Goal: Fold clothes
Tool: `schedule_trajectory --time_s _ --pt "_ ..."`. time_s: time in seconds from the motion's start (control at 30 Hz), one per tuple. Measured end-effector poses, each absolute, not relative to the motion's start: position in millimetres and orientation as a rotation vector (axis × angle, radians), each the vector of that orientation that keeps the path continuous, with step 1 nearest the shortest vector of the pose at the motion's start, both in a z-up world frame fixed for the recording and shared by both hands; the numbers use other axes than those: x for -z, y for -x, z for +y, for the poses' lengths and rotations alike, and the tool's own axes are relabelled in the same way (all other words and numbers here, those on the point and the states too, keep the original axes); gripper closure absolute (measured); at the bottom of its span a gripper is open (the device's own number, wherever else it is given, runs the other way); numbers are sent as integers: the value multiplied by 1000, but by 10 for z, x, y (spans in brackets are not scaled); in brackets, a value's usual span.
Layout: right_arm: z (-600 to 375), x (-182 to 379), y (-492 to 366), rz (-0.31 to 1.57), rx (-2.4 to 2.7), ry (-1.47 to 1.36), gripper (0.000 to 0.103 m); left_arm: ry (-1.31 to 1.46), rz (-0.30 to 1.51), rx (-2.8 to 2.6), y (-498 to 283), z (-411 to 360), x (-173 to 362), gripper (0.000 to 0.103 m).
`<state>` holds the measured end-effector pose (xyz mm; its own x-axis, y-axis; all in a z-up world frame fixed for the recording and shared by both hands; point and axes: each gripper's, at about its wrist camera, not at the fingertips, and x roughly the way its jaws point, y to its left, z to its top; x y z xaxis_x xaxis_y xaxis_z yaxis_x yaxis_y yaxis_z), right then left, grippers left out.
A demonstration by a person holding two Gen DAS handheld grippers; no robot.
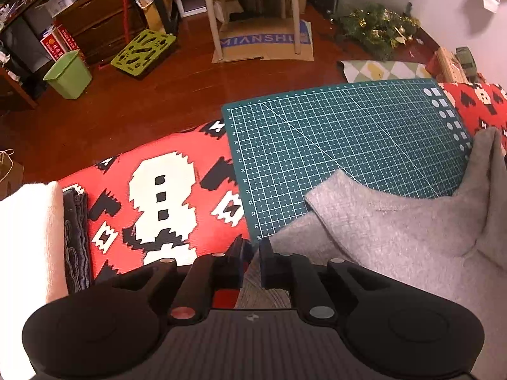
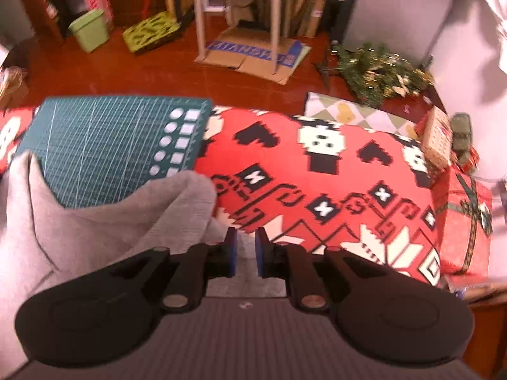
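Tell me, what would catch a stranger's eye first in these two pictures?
Probably the bright red blanket with its black-and-white blocky pattern, spread across the work surface. On it lies a dark green cutting mat ruled in a white grid, and a soft grey garment is draped over the mat's near edge. Low in each view, a black gripper fills the foreground: the left gripper and the right gripper, each with grey cloth between its fingers.
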<state>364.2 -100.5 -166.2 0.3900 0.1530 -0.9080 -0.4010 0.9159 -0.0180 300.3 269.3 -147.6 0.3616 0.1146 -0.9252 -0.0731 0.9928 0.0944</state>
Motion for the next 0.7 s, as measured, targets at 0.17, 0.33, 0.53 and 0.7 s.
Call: schedule_trajectory --time_s 0.17,0.33,0.53,0.7 --pt "-990 1674 -3684 1098 -318 238 89 -36 1169 -137 -3000 2698 1394 94" --pt "-959 1455 -3662 1049 -397 185 86 -1 1124 -103 -3011 2673 1238 94" --pt "-692 1580 -3822 1084 -453 230 89 11 1108 -49 -3157 2473 1239 94" --pt "-562 1644 -3942 1092 -424 184 89 12 1100 -43 -3268 2388 1293 94"
